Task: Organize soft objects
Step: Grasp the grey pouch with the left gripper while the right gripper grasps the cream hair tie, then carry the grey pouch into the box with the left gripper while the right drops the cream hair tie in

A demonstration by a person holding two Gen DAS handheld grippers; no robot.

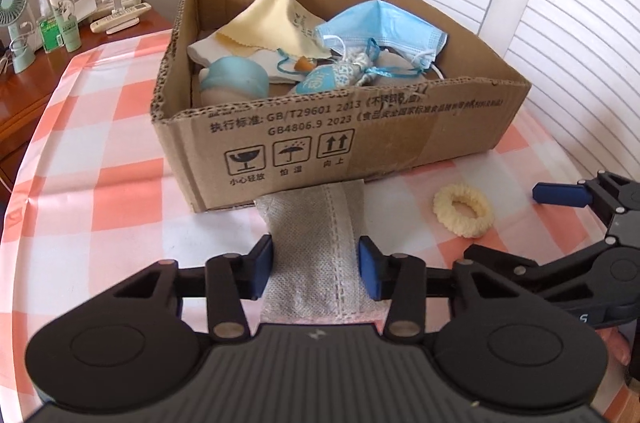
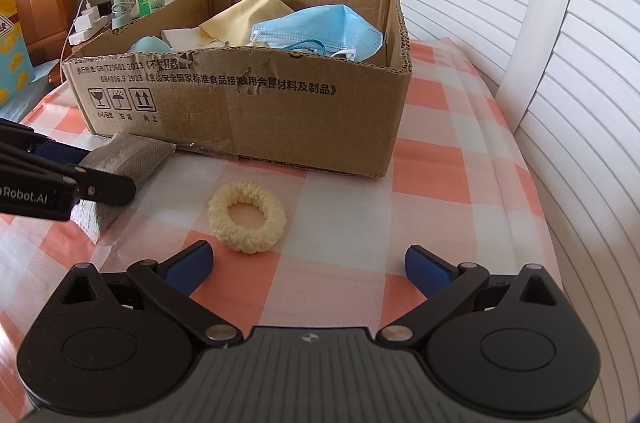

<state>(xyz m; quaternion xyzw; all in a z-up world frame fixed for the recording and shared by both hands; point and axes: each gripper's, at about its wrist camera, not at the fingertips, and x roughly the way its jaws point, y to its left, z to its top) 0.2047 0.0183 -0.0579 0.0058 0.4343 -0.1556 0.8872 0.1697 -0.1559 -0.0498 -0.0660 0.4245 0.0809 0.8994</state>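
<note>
The grey non-woven mask (image 1: 316,255) lay flat on the checked tablecloth (image 1: 100,151), its far end touching the near wall of the cardboard box (image 1: 360,127), and I had my left gripper (image 1: 316,267) down over it with one blue pad at each long edge. The pads looked to be touching the fabric on both sides, though I could not tell whether they had really pinched it, since the mask was not lifted or bunched. I judged that straddling it across its narrow width was the sensible hold, as a limp sheet folds up between the fingers that way. Just beside it, to the right, sat the cream scrunchie (image 2: 248,219), apart from the box and untouched. My right gripper (image 2: 308,269) hovered just short of it with its fingers spread wide and nothing between them, which I took as waiting its turn. Inside the box a blue surgical mask (image 1: 384,27), a yellow cloth (image 1: 268,23) and a drawstring pouch (image 1: 340,75) were already piled.
</note>
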